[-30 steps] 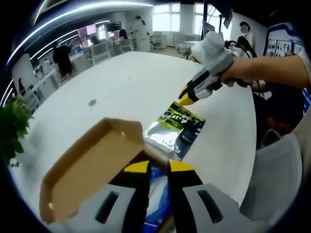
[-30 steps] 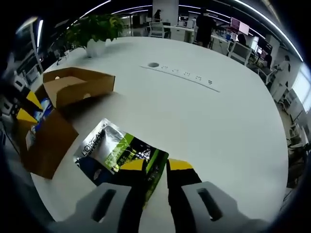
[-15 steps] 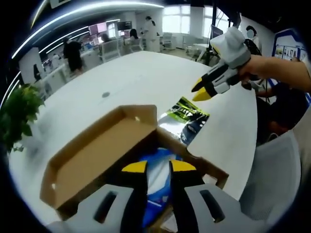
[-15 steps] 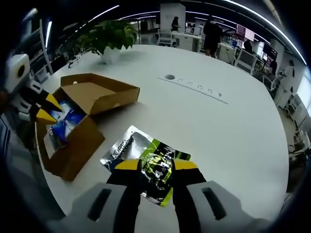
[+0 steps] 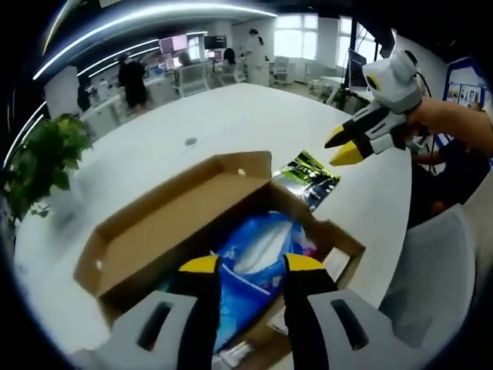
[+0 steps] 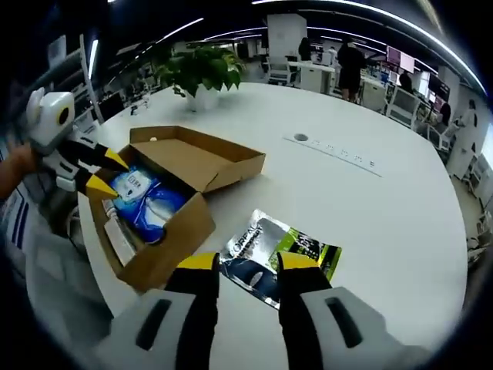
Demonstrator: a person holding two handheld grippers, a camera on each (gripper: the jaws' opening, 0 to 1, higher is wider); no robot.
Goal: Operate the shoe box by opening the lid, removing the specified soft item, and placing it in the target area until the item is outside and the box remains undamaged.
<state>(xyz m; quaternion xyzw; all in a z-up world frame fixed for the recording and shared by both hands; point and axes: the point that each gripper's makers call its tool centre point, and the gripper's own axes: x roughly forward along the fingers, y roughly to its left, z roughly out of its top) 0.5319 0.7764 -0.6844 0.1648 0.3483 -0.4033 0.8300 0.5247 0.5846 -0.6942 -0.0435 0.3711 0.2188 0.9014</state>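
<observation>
The brown shoe box [image 6: 166, 231] stands open on the white table, its lid [image 6: 202, 154] folded back. A soft blue pack [image 5: 258, 258] lies inside the box [image 5: 154, 239]. My left gripper [image 5: 253, 266] hovers open just above the blue pack [image 6: 146, 196], touching nothing; its yellow tips also show at the box's left end as the left gripper [image 6: 104, 171]. A green and silver pouch [image 6: 279, 253] lies flat on the table beside the box. My right gripper [image 6: 249, 262] hangs open above that pouch [image 5: 310, 173], holding nothing, and appears as the right gripper [image 5: 347, 146] too.
A potted plant [image 6: 202, 69] stands at the table's far side, and a row of sockets [image 6: 333, 148] is set into the tabletop. A white chair [image 5: 439, 262] sits by the table edge. People and desks fill the room behind.
The right gripper has opened, let go of the pouch and lifted back; the pouch stays on the table. The left gripper has drawn back from the box and its jaws have spread wider.
</observation>
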